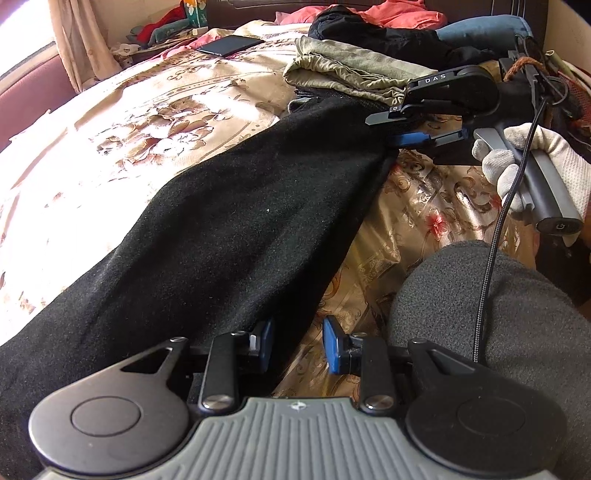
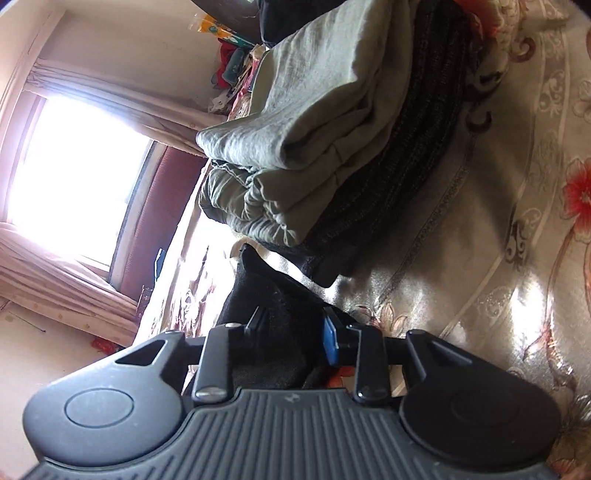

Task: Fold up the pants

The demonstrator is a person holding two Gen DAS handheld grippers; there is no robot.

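Observation:
Black fleece pants (image 1: 229, 221) lie stretched across the floral bedspread (image 1: 147, 110), from the near left to the far right. My left gripper (image 1: 297, 345) is open at the pants' near edge, with the cloth edge between its blue pads (image 1: 334, 343). My right gripper (image 1: 410, 127), held by a white-gloved hand (image 1: 517, 162), is at the pants' far end. In the right wrist view black cloth (image 2: 266, 295) sits between the fingers of the right gripper (image 2: 293, 332), which stand partly open around it.
A folded olive garment (image 1: 347, 70) on a dark folded one (image 2: 399, 177) lies just beyond the pants' far end. A black slab (image 1: 229, 45), red and black clothes (image 1: 369, 18) and a curtained window (image 2: 74, 166) lie farther off. A grey-clad knee (image 1: 498, 314) is at the near right.

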